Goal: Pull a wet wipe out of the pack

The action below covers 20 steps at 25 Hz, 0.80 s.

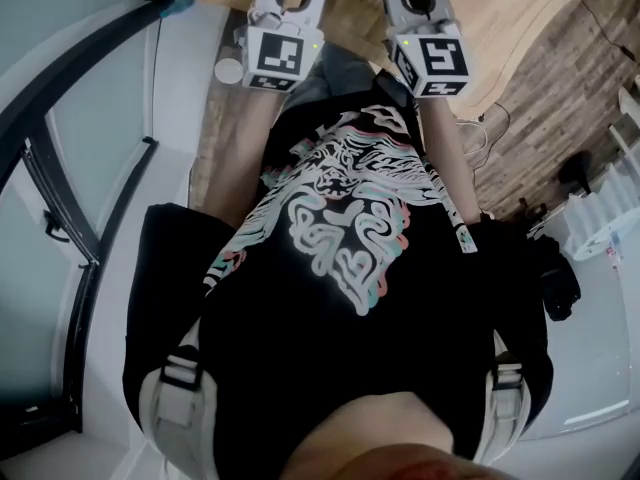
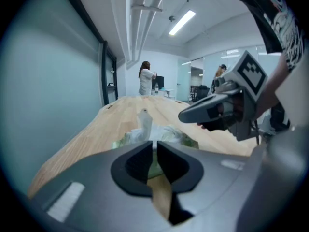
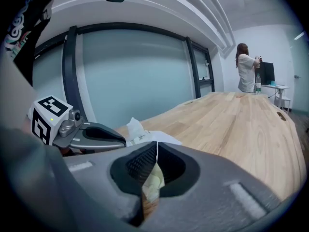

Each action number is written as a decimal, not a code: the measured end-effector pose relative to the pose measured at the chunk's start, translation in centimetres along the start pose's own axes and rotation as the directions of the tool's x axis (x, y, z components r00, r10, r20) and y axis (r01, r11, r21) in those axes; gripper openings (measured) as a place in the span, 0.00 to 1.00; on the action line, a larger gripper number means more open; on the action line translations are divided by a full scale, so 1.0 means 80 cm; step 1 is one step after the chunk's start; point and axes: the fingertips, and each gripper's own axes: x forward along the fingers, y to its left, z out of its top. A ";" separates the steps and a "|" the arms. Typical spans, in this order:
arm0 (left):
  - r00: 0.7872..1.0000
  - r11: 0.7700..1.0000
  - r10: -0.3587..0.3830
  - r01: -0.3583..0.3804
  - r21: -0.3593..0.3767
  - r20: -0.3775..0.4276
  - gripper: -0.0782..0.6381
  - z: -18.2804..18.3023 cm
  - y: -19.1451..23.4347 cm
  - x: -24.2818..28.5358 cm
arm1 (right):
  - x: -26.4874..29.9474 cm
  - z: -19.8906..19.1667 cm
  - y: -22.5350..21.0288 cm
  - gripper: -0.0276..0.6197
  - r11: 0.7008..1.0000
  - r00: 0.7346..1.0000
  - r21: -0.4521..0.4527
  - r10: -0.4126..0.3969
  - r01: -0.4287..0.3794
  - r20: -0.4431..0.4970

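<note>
A green wet wipe pack (image 2: pixel 170 137) lies on the long wooden table (image 2: pixel 120 115), just beyond my left gripper (image 2: pixel 155 149). A white wipe (image 2: pixel 144 123) stands up out of its top. My left gripper's jaws stand almost together, nothing between them. My right gripper (image 2: pixel 182 115) hovers to the right of the pack, a little above it. In the right gripper view its jaws (image 3: pixel 157 151) are shut and empty, with the pack (image 3: pixel 157 137) and the wipe's tip (image 3: pixel 134 128) close ahead. In the head view both marker cubes (image 1: pixel 276 56) (image 1: pixel 432 63) show; the fingertips are cut off at the top edge.
A glass wall (image 3: pixel 130 76) with dark frames runs along the table's left side. At the table's far end a person in white (image 3: pixel 247 69) stands by a monitor (image 3: pixel 267 74). A small white round thing (image 1: pixel 229 70) sits near the table's edge.
</note>
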 end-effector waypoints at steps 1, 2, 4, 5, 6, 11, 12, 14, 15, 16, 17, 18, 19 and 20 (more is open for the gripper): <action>1.000 1.000 0.004 -0.004 -0.004 0.001 0.10 0.000 0.001 0.000 | 0.002 0.003 0.001 0.08 1.000 1.000 -0.007 0.004 -0.004 -0.003; 1.000 1.000 0.008 -0.008 -0.007 0.003 0.10 0.000 0.002 0.000 | 0.004 0.005 0.001 0.16 1.000 1.000 -0.015 0.007 -0.007 -0.006; 1.000 1.000 0.014 -0.014 -0.009 0.007 0.10 0.001 0.003 -0.001 | 0.008 0.010 0.001 0.17 0.999 1.000 -0.038 0.008 -0.009 -0.011; 1.000 1.000 0.016 -0.016 -0.008 0.010 0.11 0.002 0.003 -0.001 | 0.011 0.011 0.001 0.17 0.999 1.000 -0.045 0.009 -0.010 -0.012; 1.000 1.000 0.018 -0.018 -0.006 0.014 0.12 0.002 0.003 -0.002 | 0.013 0.011 0.000 0.17 0.999 1.000 -0.046 0.011 -0.012 -0.015; 0.999 1.000 0.015 -0.015 0.006 0.032 0.16 0.002 0.004 -0.006 | 0.026 0.001 0.008 0.28 0.998 0.996 -0.027 0.061 -0.063 -0.059; 0.999 1.000 0.016 -0.017 0.006 0.034 0.16 0.002 0.005 -0.005 | 0.029 0.000 0.009 0.29 0.997 0.996 -0.030 0.068 -0.070 -0.065; 0.999 1.000 0.019 -0.020 0.012 0.037 0.16 0.002 0.005 -0.004 | 0.033 -0.001 0.010 0.30 0.996 0.994 -0.040 0.075 -0.078 -0.074; 0.999 1.000 0.021 -0.022 0.015 0.038 0.16 0.003 0.004 -0.003 | 0.035 0.000 0.010 0.30 0.996 0.994 -0.046 0.077 -0.080 -0.077; 0.999 1.000 0.024 -0.025 0.014 0.040 0.16 0.003 0.004 -0.003 | 0.037 0.000 0.011 0.30 0.995 0.994 -0.055 0.078 -0.083 -0.080; 0.999 1.000 0.031 -0.031 0.003 0.041 0.16 0.003 0.004 -0.004 | 0.040 0.001 0.011 0.30 0.994 0.993 -0.065 0.082 -0.087 -0.083; 0.998 0.999 0.042 -0.042 -0.021 0.039 0.16 0.004 0.005 -0.005 | 0.044 0.001 0.013 0.30 0.992 0.992 -0.078 0.087 -0.094 -0.090; 0.998 0.997 0.057 -0.055 -0.053 0.033 0.16 0.005 0.006 -0.006 | 0.047 0.001 0.014 0.30 0.991 0.991 -0.092 0.093 -0.102 -0.097; 0.997 0.995 0.068 -0.065 -0.076 0.027 0.16 0.006 0.008 -0.007 | 0.050 0.002 0.015 0.30 0.989 0.990 -0.104 0.097 -0.108 -0.103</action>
